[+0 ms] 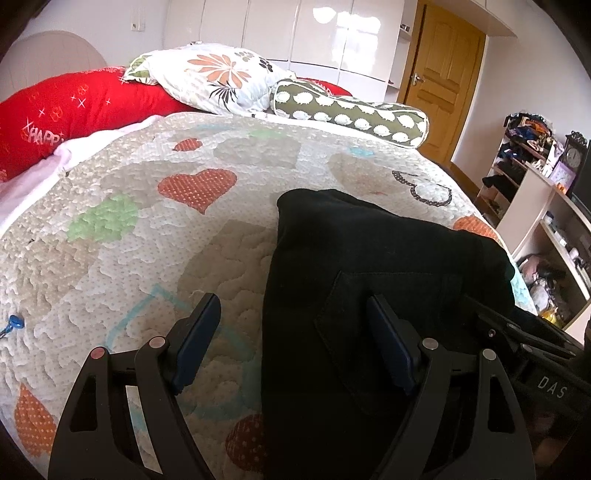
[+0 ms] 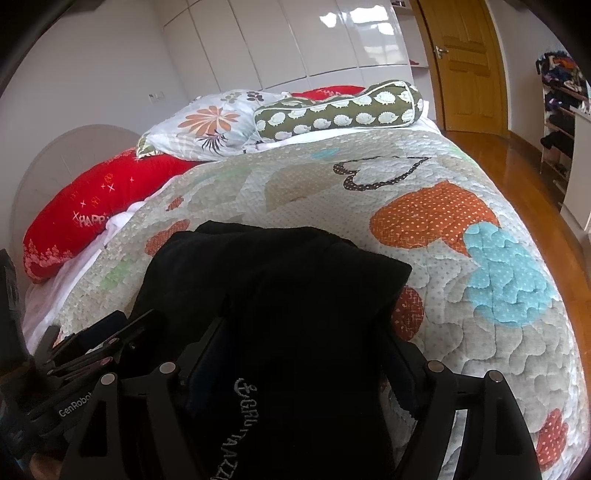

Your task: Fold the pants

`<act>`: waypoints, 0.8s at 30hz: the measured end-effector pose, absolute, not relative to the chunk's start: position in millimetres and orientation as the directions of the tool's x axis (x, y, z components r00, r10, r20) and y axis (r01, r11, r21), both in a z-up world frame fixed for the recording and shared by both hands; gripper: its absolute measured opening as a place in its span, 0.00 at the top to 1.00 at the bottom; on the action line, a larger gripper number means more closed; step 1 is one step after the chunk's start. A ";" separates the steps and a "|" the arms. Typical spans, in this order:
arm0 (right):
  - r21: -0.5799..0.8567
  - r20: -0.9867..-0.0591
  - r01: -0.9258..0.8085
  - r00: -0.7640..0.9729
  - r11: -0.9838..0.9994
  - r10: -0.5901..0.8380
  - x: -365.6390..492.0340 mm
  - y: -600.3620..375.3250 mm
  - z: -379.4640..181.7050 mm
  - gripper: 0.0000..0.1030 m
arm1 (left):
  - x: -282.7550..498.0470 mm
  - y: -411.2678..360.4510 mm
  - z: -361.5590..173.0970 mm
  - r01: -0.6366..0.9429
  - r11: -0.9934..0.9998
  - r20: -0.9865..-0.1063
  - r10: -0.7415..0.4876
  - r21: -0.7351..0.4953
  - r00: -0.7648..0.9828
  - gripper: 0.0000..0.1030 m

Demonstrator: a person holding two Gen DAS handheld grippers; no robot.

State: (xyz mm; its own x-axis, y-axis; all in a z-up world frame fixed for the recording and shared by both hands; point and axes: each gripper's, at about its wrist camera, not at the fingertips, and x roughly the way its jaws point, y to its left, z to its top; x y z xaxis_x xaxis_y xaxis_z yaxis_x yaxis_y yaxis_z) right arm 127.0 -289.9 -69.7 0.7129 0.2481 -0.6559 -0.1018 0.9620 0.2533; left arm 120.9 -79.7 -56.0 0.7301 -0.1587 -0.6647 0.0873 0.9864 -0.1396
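While both grippers work at the near edge of the bed, the black pants [image 1: 369, 266] lie in a folded bundle on the quilt [image 1: 155, 236], toward its near right part as the left wrist view has it. A back pocket faces up in that view; the right wrist view shows embroidered lettering on the cloth close to the lens.

Left gripper [image 1: 291, 343]: jaws spread wide. One finger stands over bare quilt just beside the pants' left edge, the other over the pocket. Nothing is pinched between them. Whether the fingertips touch the cloth cannot be told.

Right gripper [image 2: 295, 354]: jaws also spread wide, one finger on each side of a raised mass of pants [image 2: 280, 288] that fills the gap between them. The fingers are largely hidden by the fabric, so a firm grip cannot be confirmed. This gripper also shows at the right margin of the left wrist view, touching the pants' right side.

At the head of the bed lie a red pillow [image 1: 74, 110], a floral pillow [image 1: 218, 77] resting partly on it, and a green bolster [image 1: 351, 114] with a white pattern. Behind stand white wardrobes [image 1: 295, 33] and a wooden door [image 1: 443, 74]. Cluttered shelves [image 1: 517, 166] stand along the right wall beyond the bed's right edge.
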 end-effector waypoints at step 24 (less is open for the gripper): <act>0.263 -0.674 -0.080 0.698 0.961 0.243 128.4 -291.8 -72.7 0.17 | 120.4 -80.3 -56.1 0.086 0.986 -0.667 -0.159 -0.141 0.728 0.20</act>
